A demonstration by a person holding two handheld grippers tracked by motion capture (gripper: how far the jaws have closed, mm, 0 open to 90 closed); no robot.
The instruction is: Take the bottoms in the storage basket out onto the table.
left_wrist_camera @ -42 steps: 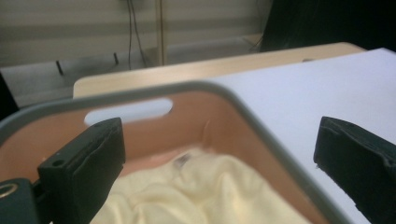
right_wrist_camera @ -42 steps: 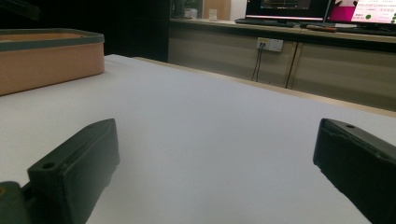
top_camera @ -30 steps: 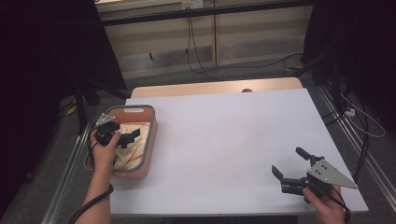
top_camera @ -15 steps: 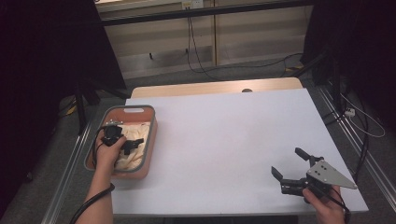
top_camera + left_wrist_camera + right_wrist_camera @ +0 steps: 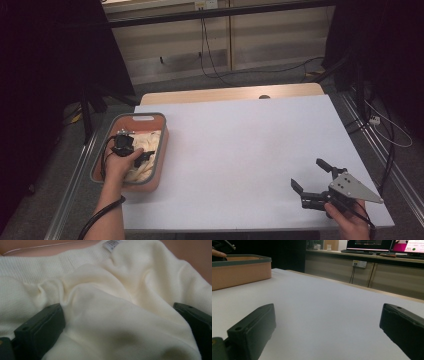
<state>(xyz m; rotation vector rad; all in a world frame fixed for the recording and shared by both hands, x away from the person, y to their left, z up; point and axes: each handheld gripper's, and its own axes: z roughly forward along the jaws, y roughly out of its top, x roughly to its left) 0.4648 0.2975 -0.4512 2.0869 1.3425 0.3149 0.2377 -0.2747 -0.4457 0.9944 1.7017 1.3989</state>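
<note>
A cream knitted cloth (image 5: pixel 148 142) lies crumpled in a salmon basket with a grey rim (image 5: pixel 150 117) at the table's left edge. My left gripper (image 5: pixel 142 158) is down inside the basket on the cloth. In the left gripper view its jaws stand wide apart, open, with a fold of the cloth (image 5: pixel 112 290) bulging up between them (image 5: pixel 120 322). A small label (image 5: pixel 112 243) shows at the cloth's far hem. My right gripper (image 5: pixel 308 174) is open near the table's front right corner, low over the bare white tabletop (image 5: pixel 328 322).
The white table (image 5: pixel 250 145) stretches between the basket and my right gripper. In the right gripper view the basket (image 5: pixel 239 270) stands far off at the left. Beyond the table's far edge are a wooden strip (image 5: pixel 230 94), cables and low cabinets.
My left hand has tipped the left gripper down into the basket and settled it on the cloth. The right gripper has hardly moved.
</note>
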